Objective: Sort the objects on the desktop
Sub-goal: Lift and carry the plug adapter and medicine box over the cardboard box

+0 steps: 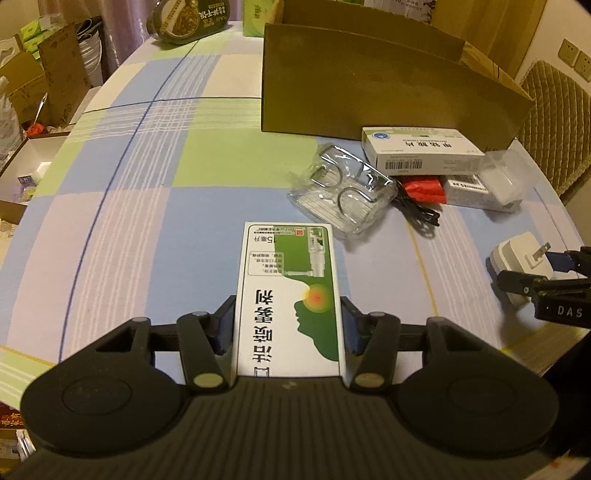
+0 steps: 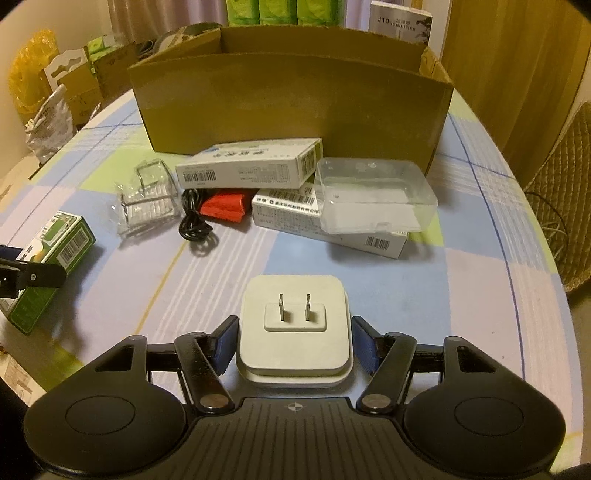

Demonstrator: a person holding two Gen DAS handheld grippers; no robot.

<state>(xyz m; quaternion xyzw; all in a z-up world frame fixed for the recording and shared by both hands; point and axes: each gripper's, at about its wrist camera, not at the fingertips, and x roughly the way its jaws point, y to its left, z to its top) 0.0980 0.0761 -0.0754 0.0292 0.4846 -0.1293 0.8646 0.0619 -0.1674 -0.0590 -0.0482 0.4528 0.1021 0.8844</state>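
In front of the cardboard box (image 2: 291, 99), the left claw (image 1: 288, 325) grips a green medicine box (image 1: 290, 295); the right claw (image 2: 293, 341) brackets the white charger (image 2: 295, 325), seemingly gripping it for sorting.

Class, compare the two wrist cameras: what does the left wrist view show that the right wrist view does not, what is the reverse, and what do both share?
Only the left wrist view shows the printed front of the green-and-white medicine box between the left gripper pads, and a green-labelled jar at the table's far end.

Only the right wrist view shows both prongs of the white plug adapter face on, between the right gripper pads, and a yellow bag beyond the table.

Both show the cardboard box, clear plastic case, black cable and red item.
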